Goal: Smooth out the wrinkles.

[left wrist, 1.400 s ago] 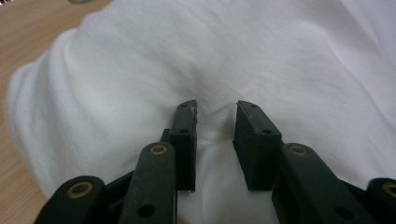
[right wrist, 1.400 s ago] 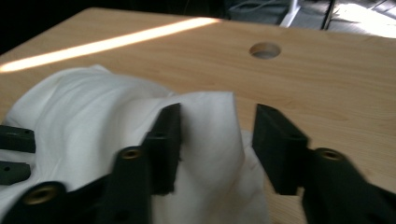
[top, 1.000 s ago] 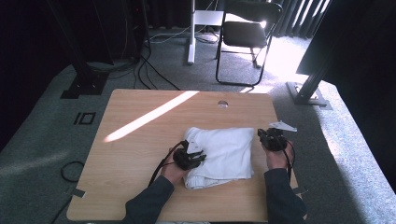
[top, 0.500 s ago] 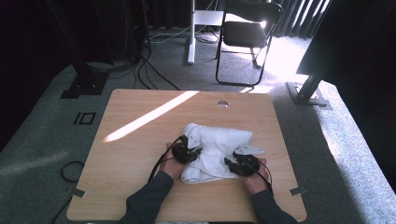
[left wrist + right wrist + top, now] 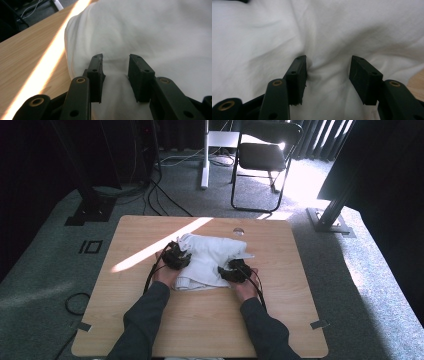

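The white cloth [image 5: 210, 260] lies crumpled on the middle of the wooden table [image 5: 150, 315], a little toward the far side, with its folds bunched up between my two grippers. A bright stripe of sunlight crosses the table just left of it and touches its left edge.

My left gripper [image 5: 176, 256] sits at the left edge of the cloth, on top of the fabric. In the left gripper view [image 5: 115, 67] the jaws stand apart at a moderate width. They have just been opening, and a soft ridge of cloth [image 5: 150, 32] rises in the gap between them, but the pads do not press it. The table [image 5: 27, 60] shows at the left of this view.

My right gripper [image 5: 234, 271] rests on the near right part of the cloth. In the right gripper view [image 5: 327, 72] the jaws are wider apart. They also have just been opening, and a wrinkle of cloth [image 5: 332, 27] lies between them, close to the left pad but loose. I see no grip there.

Both forearms in dark sleeves come in from the near edge of the table. Behind the table a black chair [image 5: 264, 157] stands on the grey carpet.
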`<state>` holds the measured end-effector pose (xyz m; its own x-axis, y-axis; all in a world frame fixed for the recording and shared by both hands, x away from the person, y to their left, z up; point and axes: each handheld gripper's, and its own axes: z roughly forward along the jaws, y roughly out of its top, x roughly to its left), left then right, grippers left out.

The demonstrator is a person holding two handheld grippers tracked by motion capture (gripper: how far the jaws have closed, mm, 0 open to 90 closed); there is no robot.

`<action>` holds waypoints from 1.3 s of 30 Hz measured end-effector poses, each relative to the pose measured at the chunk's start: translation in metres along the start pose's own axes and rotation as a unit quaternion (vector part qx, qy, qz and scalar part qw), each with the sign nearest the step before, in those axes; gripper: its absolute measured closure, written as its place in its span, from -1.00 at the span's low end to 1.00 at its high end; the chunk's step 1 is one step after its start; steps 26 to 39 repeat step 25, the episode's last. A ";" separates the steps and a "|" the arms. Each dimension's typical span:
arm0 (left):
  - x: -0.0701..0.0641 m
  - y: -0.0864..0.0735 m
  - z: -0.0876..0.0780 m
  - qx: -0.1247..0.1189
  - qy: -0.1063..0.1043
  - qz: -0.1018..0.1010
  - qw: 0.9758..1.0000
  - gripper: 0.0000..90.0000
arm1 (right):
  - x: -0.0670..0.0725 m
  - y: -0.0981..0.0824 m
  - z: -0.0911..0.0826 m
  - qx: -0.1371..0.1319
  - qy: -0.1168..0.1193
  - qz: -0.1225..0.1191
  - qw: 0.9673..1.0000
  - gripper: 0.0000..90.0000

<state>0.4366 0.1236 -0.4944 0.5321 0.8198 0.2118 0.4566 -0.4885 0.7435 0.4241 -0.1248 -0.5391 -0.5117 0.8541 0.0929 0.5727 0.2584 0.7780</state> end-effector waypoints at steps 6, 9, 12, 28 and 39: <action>-0.015 -0.026 -0.054 -0.063 -0.052 -0.031 0.996 0.34 | -0.019 -0.006 -0.023 -0.025 0.007 0.038 0.999 -0.08; -0.021 -0.047 -0.066 -0.066 -0.074 -0.038 0.994 0.33 | -0.027 -0.014 -0.047 -0.037 0.008 0.047 0.998 -0.12; -0.021 -0.053 -0.068 -0.065 -0.081 -0.042 0.994 0.32 | -0.032 -0.023 -0.062 -0.046 0.007 0.048 0.998 -0.12; -0.002 -0.093 -0.114 -0.103 -0.069 -0.086 0.989 0.25 | -0.062 -0.074 -0.133 -0.086 -0.027 0.069 0.994 -0.16; -0.002 -0.093 -0.114 -0.103 -0.069 -0.086 0.989 0.25 | -0.062 -0.074 -0.133 -0.086 -0.027 0.069 0.994 -0.16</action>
